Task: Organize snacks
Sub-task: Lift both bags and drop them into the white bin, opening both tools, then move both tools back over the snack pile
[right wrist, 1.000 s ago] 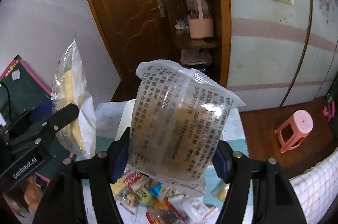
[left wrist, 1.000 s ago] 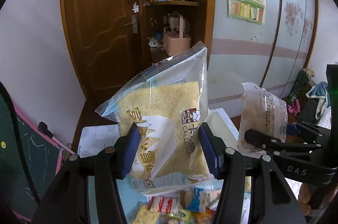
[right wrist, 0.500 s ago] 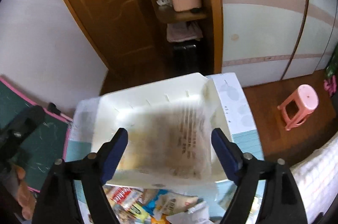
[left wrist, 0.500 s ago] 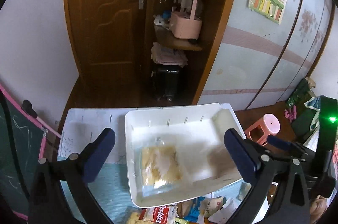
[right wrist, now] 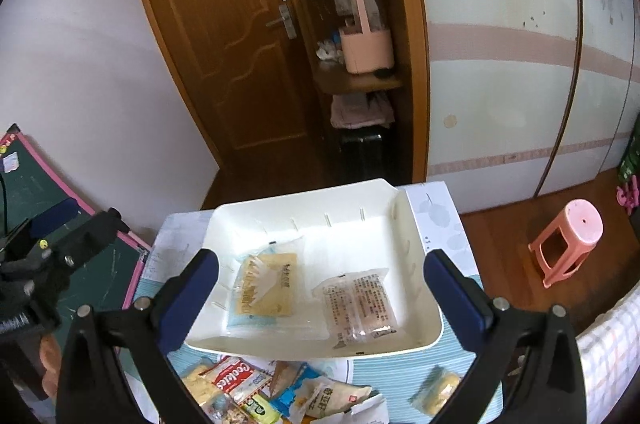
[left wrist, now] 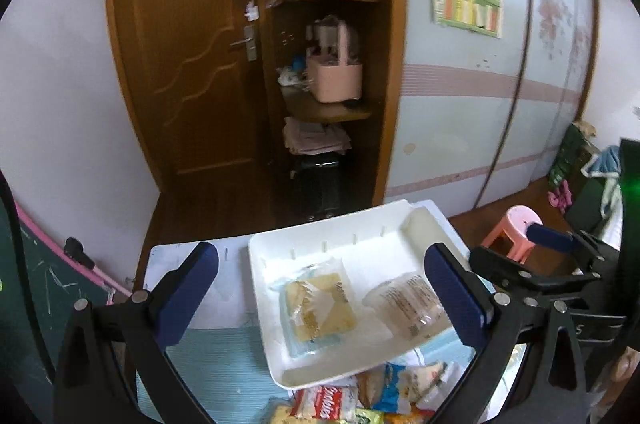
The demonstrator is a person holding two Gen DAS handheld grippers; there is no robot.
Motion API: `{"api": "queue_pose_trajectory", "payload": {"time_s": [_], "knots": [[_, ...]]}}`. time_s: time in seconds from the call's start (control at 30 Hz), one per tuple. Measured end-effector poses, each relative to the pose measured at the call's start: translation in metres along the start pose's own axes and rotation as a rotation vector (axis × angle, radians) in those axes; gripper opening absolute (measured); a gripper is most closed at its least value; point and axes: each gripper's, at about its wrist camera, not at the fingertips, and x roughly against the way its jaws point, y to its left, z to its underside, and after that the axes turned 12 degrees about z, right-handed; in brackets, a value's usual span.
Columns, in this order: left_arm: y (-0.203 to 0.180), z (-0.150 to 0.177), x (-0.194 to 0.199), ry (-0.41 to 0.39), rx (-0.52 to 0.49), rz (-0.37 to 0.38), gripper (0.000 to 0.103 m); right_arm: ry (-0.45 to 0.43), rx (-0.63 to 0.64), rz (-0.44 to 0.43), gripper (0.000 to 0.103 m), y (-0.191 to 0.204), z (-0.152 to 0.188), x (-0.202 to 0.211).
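I count two snack packets in the white tray: a yellow cake packet ahead of my left gripper and a clear printed packet beside it, ahead of my right gripper. They lie apart. One loose pile of snacks sits on the desk just below both pairs of fingers. Both grippers tilt downward over the tray, fingers spread wide, just finished opening, nothing between them.
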Motion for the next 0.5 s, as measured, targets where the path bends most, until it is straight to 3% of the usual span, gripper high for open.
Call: {"api": "queue_pose_trajectory", "payload": {"time_s": [0.5], "knots": [[-0.031, 0.032, 0.075, 0.005, -0.054, -0.002, 0.103, 0.034, 0.031, -0.008, 0.103, -0.002, 0.037, 0.057]]}}
